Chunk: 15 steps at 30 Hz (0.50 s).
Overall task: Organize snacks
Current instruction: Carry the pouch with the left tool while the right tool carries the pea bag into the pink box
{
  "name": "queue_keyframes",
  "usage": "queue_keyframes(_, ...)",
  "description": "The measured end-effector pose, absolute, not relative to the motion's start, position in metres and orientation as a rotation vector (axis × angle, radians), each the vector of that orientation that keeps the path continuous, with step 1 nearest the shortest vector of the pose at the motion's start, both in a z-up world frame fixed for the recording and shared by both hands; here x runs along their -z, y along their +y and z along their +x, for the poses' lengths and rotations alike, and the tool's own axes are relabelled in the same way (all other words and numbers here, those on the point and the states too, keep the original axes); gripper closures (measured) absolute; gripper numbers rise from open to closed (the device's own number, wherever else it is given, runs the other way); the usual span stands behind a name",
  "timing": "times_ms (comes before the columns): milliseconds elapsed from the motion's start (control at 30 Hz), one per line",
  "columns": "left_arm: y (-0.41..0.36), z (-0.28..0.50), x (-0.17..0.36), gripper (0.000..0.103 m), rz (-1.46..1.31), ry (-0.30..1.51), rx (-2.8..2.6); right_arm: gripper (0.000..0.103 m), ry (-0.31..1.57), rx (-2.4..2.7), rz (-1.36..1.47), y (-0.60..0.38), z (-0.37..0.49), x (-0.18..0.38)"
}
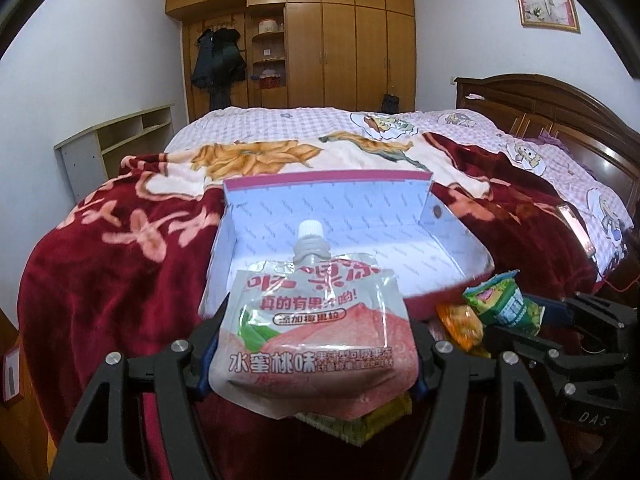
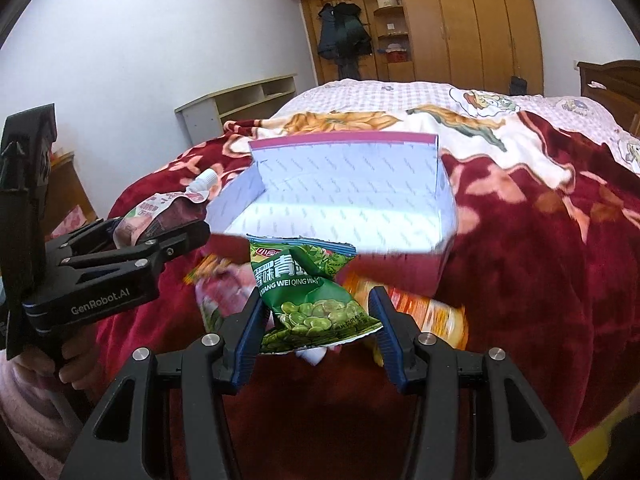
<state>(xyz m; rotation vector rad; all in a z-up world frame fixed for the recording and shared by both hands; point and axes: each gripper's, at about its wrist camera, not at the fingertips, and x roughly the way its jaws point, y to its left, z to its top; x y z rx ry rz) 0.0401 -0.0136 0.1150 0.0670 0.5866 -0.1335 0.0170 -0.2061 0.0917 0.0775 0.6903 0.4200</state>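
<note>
A peach-flavoured jelly pouch (image 1: 312,332) with a white cap stands upright between the fingers of my left gripper (image 1: 314,360), which is shut on its sides. My right gripper (image 2: 316,300) is shut on a green pea packet (image 2: 316,304), blue pads pressing its edges. Both are lifted over the red blanket, just short of an open pale-blue box (image 1: 340,208) with a pink rim; its inside looks bare. In the right wrist view the left gripper (image 2: 176,236) and pouch (image 2: 160,212) are at the left. Orange packets (image 2: 424,308) and a pink one (image 2: 216,300) lie below.
The box (image 2: 352,184) sits on a bed covered by a red flowered blanket (image 1: 120,280). A yellow-green packet (image 1: 380,416) lies under the pouch. A phone (image 1: 576,228) rests at the bed's right, by the dark headboard (image 1: 560,112). A low shelf (image 1: 116,136) stands at the left wall.
</note>
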Motion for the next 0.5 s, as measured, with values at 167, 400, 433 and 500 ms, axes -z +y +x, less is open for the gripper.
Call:
queue_keyframes(167, -0.018, 0.065, -0.118, 0.03, 0.076, 0.582, 0.127, 0.051, 0.683, -0.407, 0.059, -0.205, 0.04, -0.097)
queue_keyframes(400, -0.019, 0.097, -0.115, 0.03, 0.057, 0.607, 0.119, 0.051, 0.681, -0.387, 0.044, -0.205, 0.071, -0.098)
queue_keyframes(433, -0.019, 0.102, -0.113, 0.03, 0.052, 0.614, 0.119, 0.051, 0.683, -0.386, 0.047, -0.206, 0.074, -0.098)
queue_keyframes(500, -0.018, 0.11, -0.11, 0.03, 0.045, 0.627, 0.116, 0.051, 0.685, -0.379, 0.049, -0.207, 0.081, -0.096)
